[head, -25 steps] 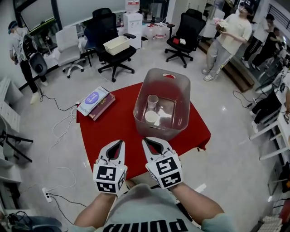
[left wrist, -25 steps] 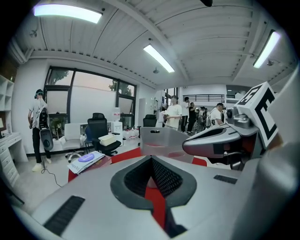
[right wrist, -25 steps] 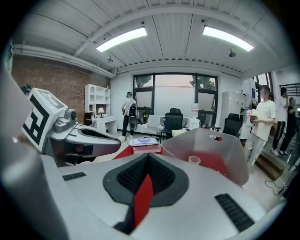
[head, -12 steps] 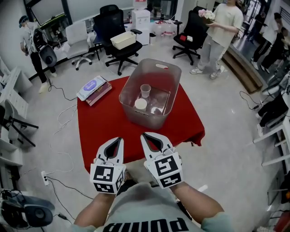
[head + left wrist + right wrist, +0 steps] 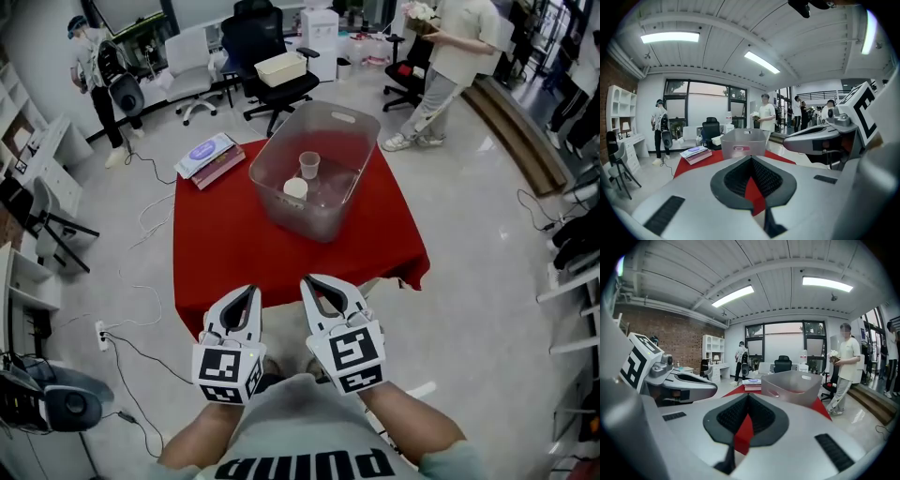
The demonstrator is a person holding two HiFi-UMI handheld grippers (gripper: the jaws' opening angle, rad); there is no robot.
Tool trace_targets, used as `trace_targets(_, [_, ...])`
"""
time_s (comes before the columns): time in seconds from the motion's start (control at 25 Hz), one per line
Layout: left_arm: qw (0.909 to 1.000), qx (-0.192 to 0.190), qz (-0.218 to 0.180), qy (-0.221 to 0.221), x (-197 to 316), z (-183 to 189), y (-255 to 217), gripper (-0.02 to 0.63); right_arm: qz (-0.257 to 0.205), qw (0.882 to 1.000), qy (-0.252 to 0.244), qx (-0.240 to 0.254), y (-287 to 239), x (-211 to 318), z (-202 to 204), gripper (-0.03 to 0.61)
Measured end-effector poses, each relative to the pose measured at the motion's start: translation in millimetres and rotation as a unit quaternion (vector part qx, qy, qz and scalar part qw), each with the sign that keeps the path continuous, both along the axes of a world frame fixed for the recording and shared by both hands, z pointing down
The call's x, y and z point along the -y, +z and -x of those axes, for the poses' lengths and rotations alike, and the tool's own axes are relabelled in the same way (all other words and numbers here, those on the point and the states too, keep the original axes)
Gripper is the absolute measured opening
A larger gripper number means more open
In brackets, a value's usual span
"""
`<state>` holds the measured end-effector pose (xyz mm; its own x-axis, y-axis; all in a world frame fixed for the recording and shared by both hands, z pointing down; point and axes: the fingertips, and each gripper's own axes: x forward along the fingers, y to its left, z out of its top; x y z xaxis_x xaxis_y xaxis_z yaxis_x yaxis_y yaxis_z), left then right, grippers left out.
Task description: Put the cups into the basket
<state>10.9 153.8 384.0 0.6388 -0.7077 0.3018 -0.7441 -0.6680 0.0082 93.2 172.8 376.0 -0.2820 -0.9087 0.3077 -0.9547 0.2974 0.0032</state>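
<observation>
Near, off the table (image 5: 225, 253): left gripper (image 5: 247, 292) and right gripper (image 5: 313, 281) clenched, empty, drawn further back. Far: cups (image 5: 308, 165) seen inside basket (image 5: 362, 125). Judged complete.

Red table (image 5: 225, 253), stacked books (image 5: 210, 157) at its corner, office chairs (image 5: 267, 37), bystanders (image 5: 459, 52)

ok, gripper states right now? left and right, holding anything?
Left gripper: closed, nothing between its jaws.
Right gripper: closed, nothing between its jaws.
</observation>
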Motion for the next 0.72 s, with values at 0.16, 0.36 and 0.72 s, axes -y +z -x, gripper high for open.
trace_targets(0.16, [0.9999,-0.002,0.005,-0.014,-19,9,7,0.005,0.004,1.0,0.009,0.008,8,-18,-1,0.014])
trace_targets(0.36, [0.9997,0.0,0.013,-0.022,-28,23,19,0.006,0.008,1.0,0.021,0.008,22,-33,10,0.012])
trace_targets(0.72, [0.9999,-0.001,0.009,-0.014,-35,38,23,0.006,0.013,0.999,0.03,0.004,31,-44,30,0.011])
